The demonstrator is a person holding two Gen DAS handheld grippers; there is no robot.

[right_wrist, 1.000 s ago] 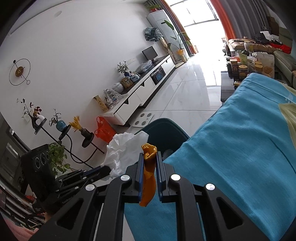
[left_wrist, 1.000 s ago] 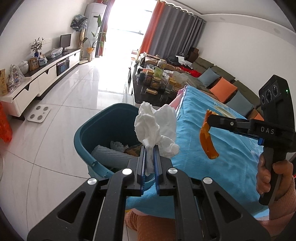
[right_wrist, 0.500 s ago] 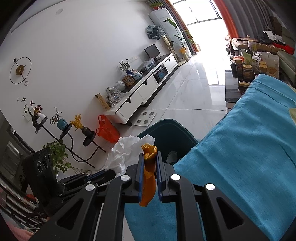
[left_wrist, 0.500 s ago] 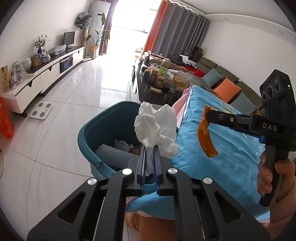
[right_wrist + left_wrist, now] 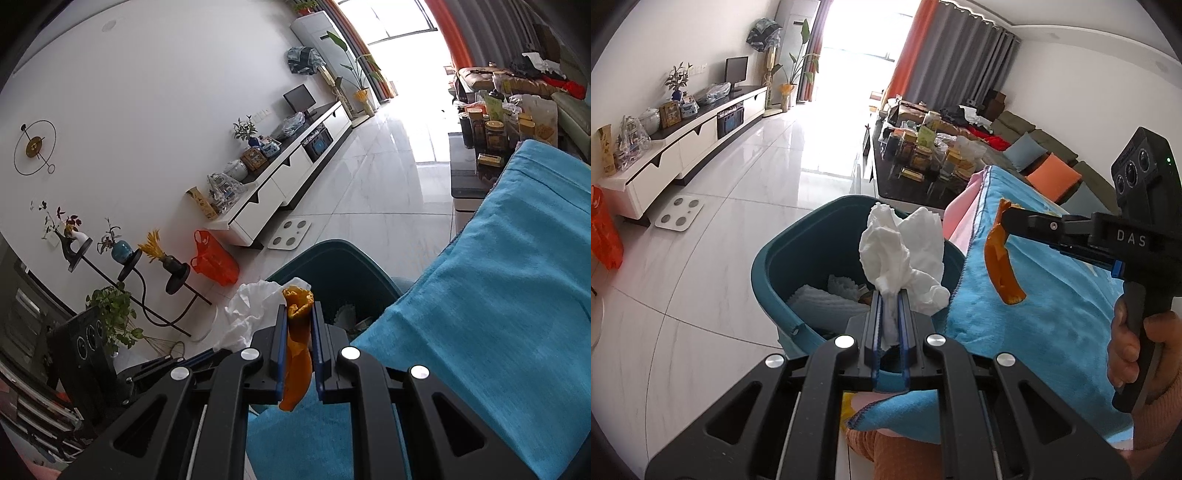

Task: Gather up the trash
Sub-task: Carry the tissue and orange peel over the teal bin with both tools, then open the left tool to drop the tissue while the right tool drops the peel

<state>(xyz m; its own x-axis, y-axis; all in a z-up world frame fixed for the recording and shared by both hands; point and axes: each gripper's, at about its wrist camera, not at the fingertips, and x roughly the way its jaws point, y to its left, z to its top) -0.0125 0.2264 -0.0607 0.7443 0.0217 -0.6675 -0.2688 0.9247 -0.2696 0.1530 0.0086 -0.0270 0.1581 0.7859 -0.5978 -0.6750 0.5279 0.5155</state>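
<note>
The left gripper (image 5: 890,295) stays clamped on the crumpled white tissue (image 5: 903,254), now further over the teal plastic bin (image 5: 783,258). The right gripper (image 5: 299,314) keeps pinching the orange peel strip (image 5: 297,350), closer to the bin's rim than before, above the blue towel (image 5: 498,314).

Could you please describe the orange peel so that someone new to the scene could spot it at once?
Find the blue cloth beside the teal bin. Above its edge, the right gripper pinches the orange peel, a curled strip hanging down, unlike the white crumpled tissue nearby.
</note>
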